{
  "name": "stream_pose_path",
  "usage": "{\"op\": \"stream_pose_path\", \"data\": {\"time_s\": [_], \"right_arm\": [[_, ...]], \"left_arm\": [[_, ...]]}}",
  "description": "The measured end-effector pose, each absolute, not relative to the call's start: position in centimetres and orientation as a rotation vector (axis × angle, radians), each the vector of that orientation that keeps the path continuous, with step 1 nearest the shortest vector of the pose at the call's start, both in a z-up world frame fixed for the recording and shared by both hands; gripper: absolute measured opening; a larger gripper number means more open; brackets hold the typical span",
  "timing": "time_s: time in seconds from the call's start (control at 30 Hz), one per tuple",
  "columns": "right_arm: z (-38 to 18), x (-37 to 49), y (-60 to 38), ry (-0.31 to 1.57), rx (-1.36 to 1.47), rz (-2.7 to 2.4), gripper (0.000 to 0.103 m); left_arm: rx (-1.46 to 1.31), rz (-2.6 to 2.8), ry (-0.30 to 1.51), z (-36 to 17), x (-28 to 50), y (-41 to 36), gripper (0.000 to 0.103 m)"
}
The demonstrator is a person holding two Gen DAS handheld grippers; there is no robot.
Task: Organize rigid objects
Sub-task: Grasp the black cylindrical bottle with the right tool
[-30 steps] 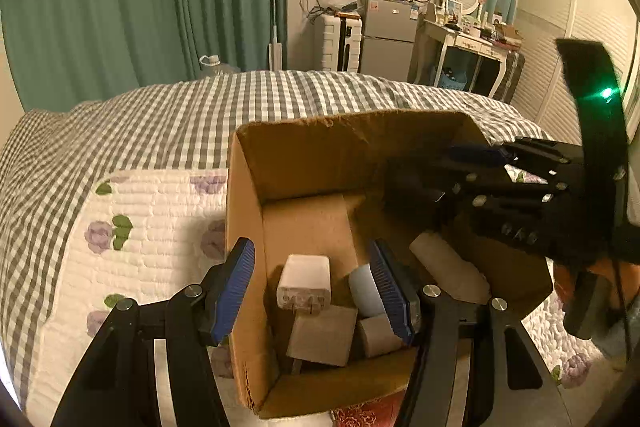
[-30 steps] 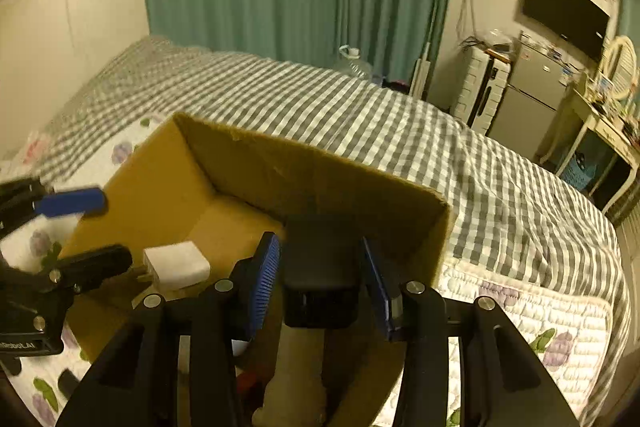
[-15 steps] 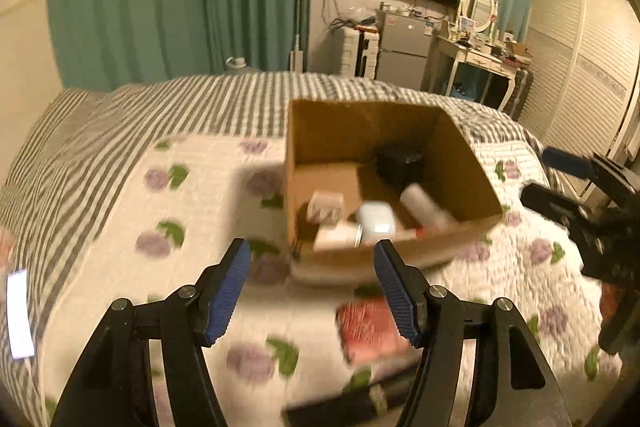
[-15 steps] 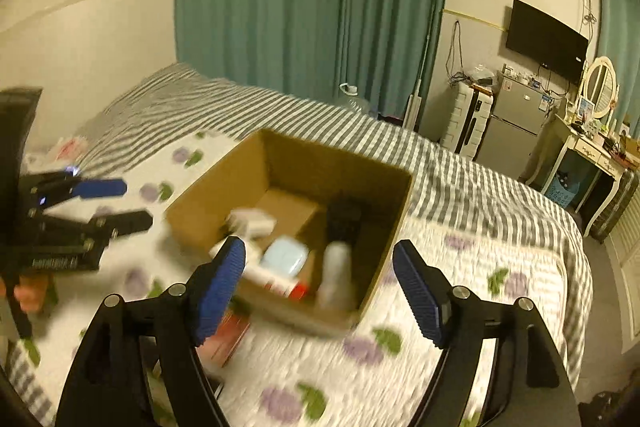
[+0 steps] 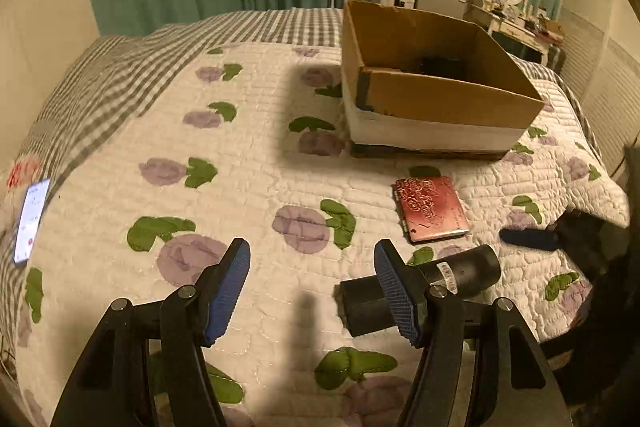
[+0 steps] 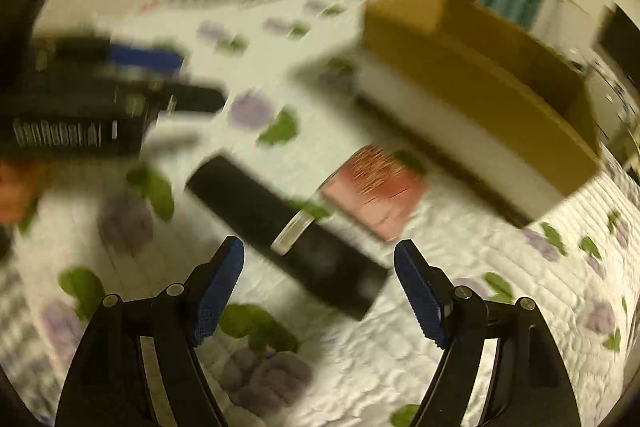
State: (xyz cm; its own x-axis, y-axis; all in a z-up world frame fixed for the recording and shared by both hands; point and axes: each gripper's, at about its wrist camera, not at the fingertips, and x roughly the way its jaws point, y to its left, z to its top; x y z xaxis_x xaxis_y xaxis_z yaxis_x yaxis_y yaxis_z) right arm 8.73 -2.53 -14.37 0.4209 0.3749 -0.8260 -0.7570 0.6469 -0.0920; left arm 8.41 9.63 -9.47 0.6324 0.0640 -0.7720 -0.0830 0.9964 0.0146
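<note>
Black cylindrical tube with silver band near bed's front edge | likely rigid, light, slick; grip mid-body across width | right gripper wide, empty | left gripper wide, empty

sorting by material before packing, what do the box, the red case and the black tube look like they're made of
Box: brown cardboard, matte, with raw cut edges; a white band wraps its base.
Red case: glossy, probably metal or hard plastic, going by its sheen and embossed rose pattern.
Black tube: smooth satin black, likely plastic, with a pale label ring.
</note>
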Motion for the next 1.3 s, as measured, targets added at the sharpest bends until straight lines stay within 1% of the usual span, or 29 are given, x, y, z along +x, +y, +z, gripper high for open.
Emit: {"op": "stream_pose_path", "data": {"time_s": [0.3,0.33,0.4,0.5,0.57,0.63,0.77,0.97,1.17,1.3], "right_arm": [[-16.7,9.9,0.4,0.889,-0.562,0.746,0.076],[-16.9,10.2,0.9,0.89,-0.571,0.75,0.075],[-16.8,10.3,1.1,0.885,-0.565,0.762,0.07],[-16.4,10.2,0.9,0.873,-0.551,0.768,0.059],[-16.0,10.2,0.6,0.861,-0.547,0.756,0.046],[-15.4,10.0,0.0,0.846,-0.522,0.754,0.04],[-12.9,9.6,-2.1,0.801,-0.431,0.736,0.039],[-9.5,11.1,-6.5,0.797,-0.287,0.65,0.039],[-7.7,13.3,-10.9,0.794,-0.233,0.56,0.04],[-7.6,13.4,-11.6,0.786,-0.231,0.56,0.04]], "left_arm": [[-0.095,0.108,0.898,-10.0,8.8,11.0,0.067],[-0.107,0.112,0.896,-9.9,8.8,11.1,0.067],[-0.125,0.123,0.898,-9.8,8.8,11.4,0.067],[-0.131,0.141,0.891,-9.6,8.7,11.6,0.067],[-0.129,0.147,0.885,-9.3,8.5,11.6,0.067],[-0.126,0.156,0.879,-9.0,8.4,11.5,0.067],[-0.112,0.169,0.881,-8.5,8.6,11.1,0.067],[-0.065,0.13,0.909,-8.6,10.0,8.5,0.067],[-0.035,0.055,0.961,-10.7,13.1,4.8,0.067],[-0.03,0.021,0.999,-12.4,14.7,2.8,0.067]]}}
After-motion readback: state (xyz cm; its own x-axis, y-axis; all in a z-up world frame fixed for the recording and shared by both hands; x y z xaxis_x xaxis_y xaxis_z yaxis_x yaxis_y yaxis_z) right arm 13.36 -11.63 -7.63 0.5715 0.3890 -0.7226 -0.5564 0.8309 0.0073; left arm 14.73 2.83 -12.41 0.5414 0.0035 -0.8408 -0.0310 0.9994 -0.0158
